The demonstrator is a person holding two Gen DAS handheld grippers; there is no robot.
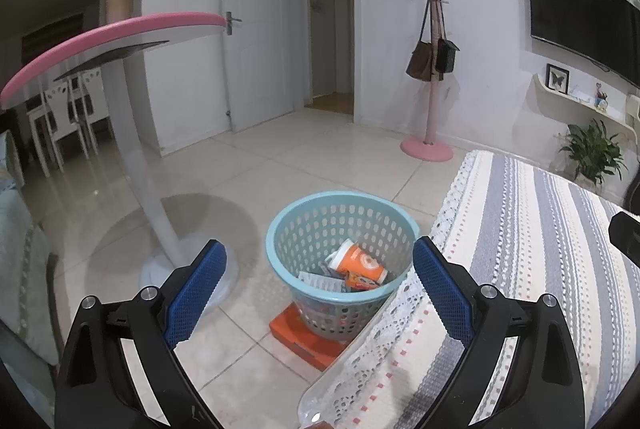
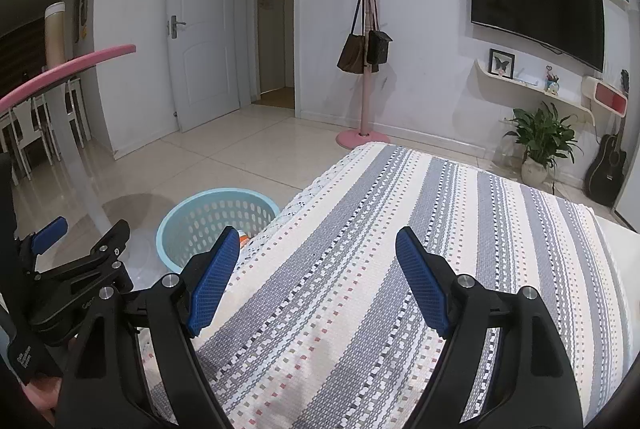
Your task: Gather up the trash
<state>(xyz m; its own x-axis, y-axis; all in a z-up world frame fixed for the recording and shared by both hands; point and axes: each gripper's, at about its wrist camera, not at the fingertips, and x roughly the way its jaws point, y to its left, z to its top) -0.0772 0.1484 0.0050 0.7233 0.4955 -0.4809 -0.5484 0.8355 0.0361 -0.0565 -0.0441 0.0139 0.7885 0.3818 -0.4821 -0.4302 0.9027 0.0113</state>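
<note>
A light blue perforated basket (image 1: 340, 229) stands on the floor on a flat orange box (image 1: 304, 339), right beside the table's lace edge. Inside it lie an orange paper cup (image 1: 362, 263) and some wrappers (image 1: 320, 279). My left gripper (image 1: 320, 247) hangs open above the basket with nothing between its blue pads. What looks like a clear plastic bottle (image 1: 340, 385) lies low between that gripper's arms, untouched by the pads. My right gripper (image 2: 318, 233) is open over the striped tablecloth (image 2: 400, 269), empty. In the right wrist view the basket (image 2: 200, 221) and left gripper (image 2: 84, 235) show at the left.
A round pink-rimmed table (image 1: 120, 33) on a white pedestal stands left of the basket. A pink coat stand (image 1: 430, 89) with bags, a potted plant (image 2: 540, 141) and a guitar (image 2: 606, 165) line the far wall. Tiled floor lies between them.
</note>
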